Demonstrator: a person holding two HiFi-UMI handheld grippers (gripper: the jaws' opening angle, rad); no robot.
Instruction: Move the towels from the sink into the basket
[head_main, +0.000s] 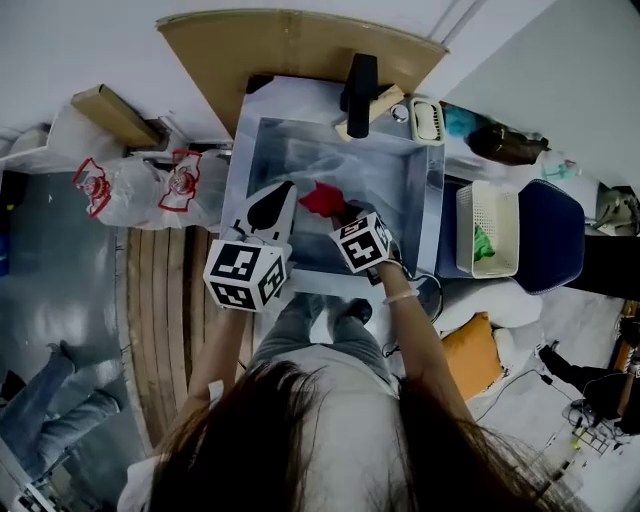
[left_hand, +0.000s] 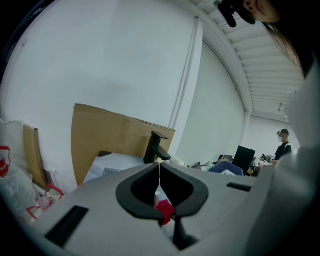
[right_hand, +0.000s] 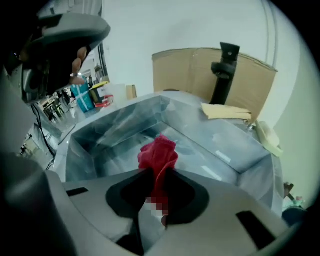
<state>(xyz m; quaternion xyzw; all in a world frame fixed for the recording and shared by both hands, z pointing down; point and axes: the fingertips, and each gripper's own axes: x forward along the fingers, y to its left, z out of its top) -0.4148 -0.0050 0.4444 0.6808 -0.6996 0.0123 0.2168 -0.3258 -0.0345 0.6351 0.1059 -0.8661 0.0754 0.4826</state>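
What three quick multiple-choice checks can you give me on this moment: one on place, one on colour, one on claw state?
1. In the head view, where is the basket?
A. right of the sink
B. inside the sink
C. on the floor

2. What colour is the towel in the right claw?
A. green
B. red
C. white

3. The left claw is:
A. shut on a towel
B. wide open
C. shut and empty

Key:
1 A: it stands past the sink's right wall.
2 B: red cloth is pinched between its jaws, over the sink.
3 C: its jaws meet with nothing between them.
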